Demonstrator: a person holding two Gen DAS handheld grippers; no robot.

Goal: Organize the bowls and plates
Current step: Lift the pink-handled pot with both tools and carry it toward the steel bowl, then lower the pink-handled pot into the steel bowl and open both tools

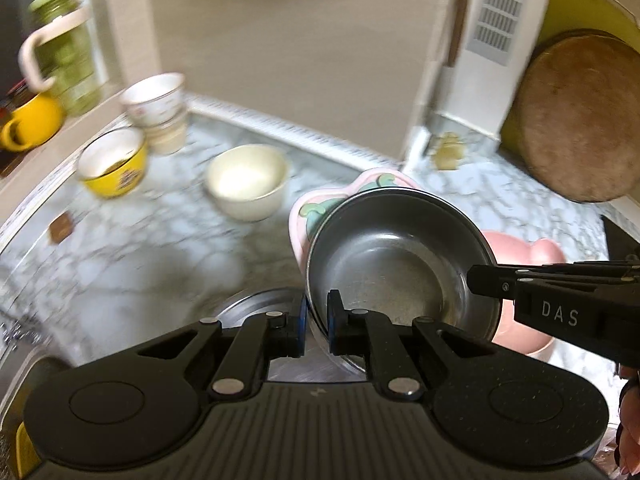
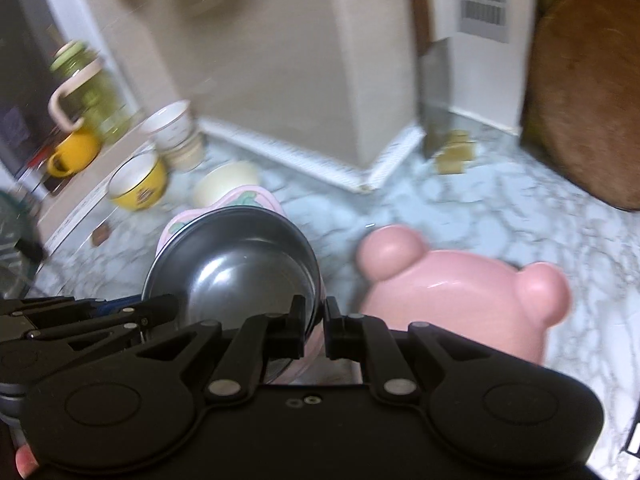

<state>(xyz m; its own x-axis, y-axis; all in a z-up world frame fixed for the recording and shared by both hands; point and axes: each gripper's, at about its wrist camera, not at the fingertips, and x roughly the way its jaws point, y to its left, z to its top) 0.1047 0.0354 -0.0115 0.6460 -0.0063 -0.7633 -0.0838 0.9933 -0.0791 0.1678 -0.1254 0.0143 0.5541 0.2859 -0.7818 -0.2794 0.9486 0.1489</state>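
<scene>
My left gripper (image 1: 317, 326) is shut on the near rim of a steel bowl (image 1: 394, 264). My right gripper (image 2: 314, 330) is shut on the other side of the same bowl's (image 2: 240, 268) rim, together with the pink flower-shaped plate (image 2: 244, 196) lying under it. In the left wrist view the pink plate (image 1: 316, 204) shows behind the bowl and the right gripper enters from the right. A pink bear-shaped dish (image 2: 460, 304) lies on the marble counter to the right; it also shows in the left wrist view (image 1: 528, 256).
A cream bowl (image 1: 248, 182), a yellow bowl (image 1: 114, 164), stacked white cups (image 1: 158, 110), a yellow mug (image 1: 30, 120) and a green jar (image 1: 64, 48) stand at the back left. A round wooden board (image 1: 580, 116) leans at the right. A steel sink rim (image 1: 256, 304) lies below.
</scene>
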